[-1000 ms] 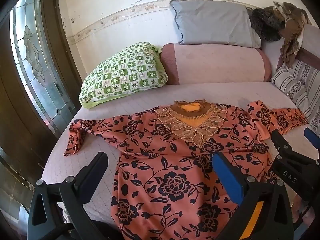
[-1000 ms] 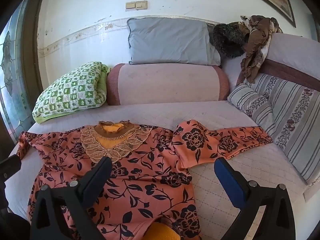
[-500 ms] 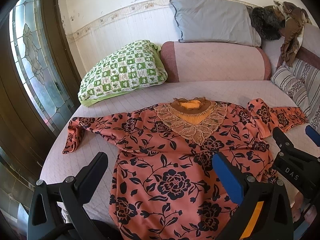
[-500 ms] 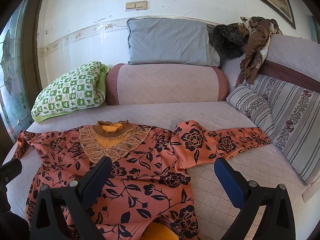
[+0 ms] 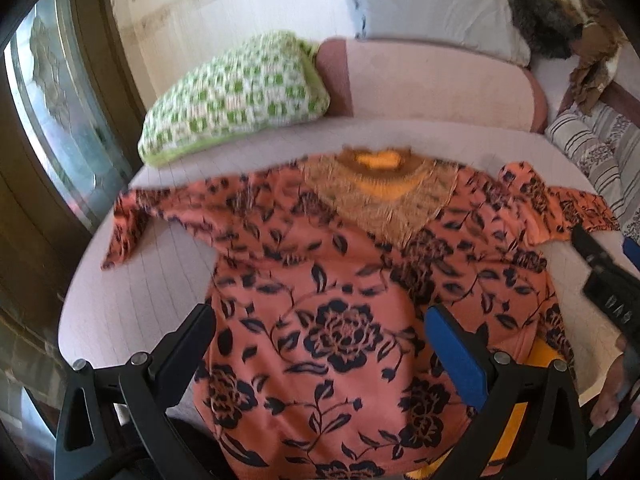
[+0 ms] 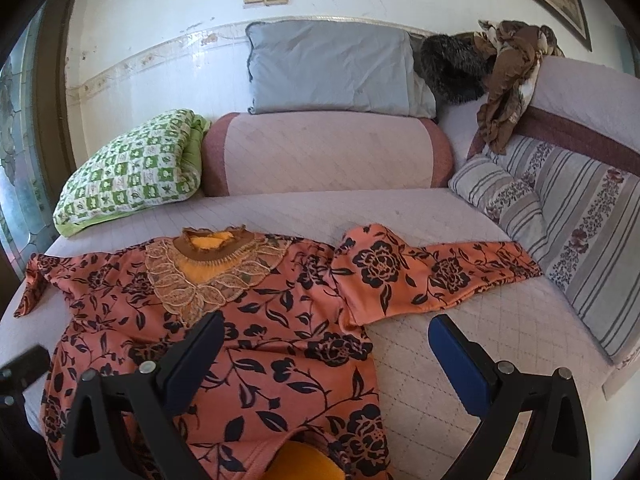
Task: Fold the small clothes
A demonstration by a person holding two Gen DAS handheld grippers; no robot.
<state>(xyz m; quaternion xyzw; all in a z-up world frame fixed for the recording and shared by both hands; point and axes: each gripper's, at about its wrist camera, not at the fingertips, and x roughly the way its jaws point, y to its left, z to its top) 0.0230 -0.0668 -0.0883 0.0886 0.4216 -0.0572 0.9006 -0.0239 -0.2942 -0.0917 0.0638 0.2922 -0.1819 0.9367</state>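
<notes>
An orange top with a black flower print lies face up on the pale bed, its lace collar toward the pillows. It also shows in the right wrist view. Its left sleeve reaches the bed's left edge. Its right sleeve is bent near the striped cushions. My left gripper is open and empty above the lower body of the top. My right gripper is open and empty above the top's right side, and shows at the right edge of the left wrist view.
A green checked pillow, a pink bolster and a grey pillow line the back. Striped cushions stand on the right. A glass door is left of the bed.
The left wrist view has shifted and blurred; the left gripper has moved forward and lower over the top. The right gripper has moved slightly. The top lies as before.
</notes>
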